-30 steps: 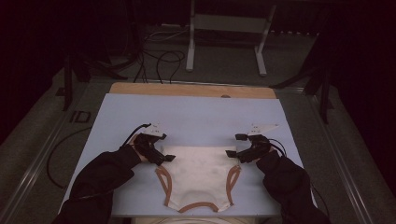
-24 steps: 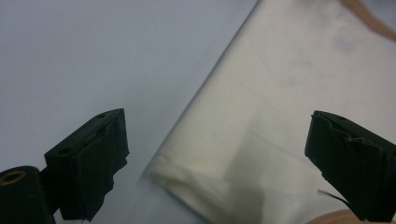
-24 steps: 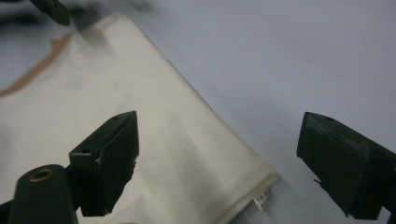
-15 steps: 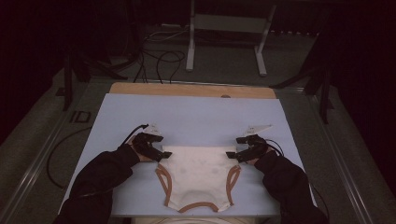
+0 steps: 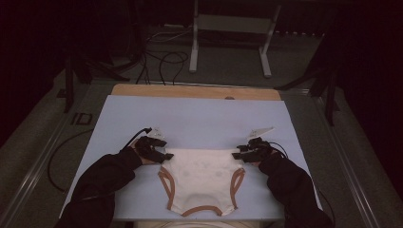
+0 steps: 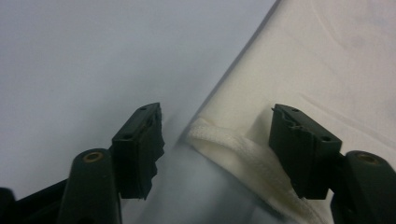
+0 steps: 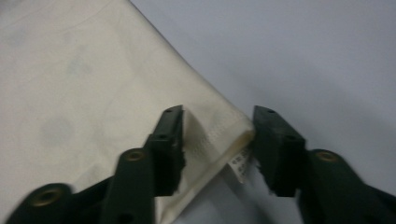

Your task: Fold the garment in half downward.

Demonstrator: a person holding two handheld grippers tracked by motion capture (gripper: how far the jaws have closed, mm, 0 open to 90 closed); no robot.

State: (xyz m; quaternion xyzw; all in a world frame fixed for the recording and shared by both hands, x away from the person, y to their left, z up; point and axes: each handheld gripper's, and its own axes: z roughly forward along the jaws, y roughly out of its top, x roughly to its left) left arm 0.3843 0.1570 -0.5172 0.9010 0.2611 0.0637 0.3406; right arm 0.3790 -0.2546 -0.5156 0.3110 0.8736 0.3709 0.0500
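Left gripper (image 6: 215, 140): jaws apart, the hemmed corner of the cream garment (image 6: 327, 70) lying in the gap between them, nearer the right-hand finger (image 6: 301, 149) and not clamped; whether that finger touches the hem cannot be told. Right gripper (image 7: 217, 144): jaws apart but closer set, straddling the opposite waistband corner, where a small white label (image 7: 240, 165) hangs out beside the outer finger. In the high view the left gripper (image 5: 159, 151) and right gripper (image 5: 242, 153) sit at the two far corners of the garment (image 5: 202, 175), which lies flat on the pale blue mat (image 5: 190, 118). Bare mat runs beyond and outboard of both grippers to the edges; the brown-trimmed hem lies close to the near edge.
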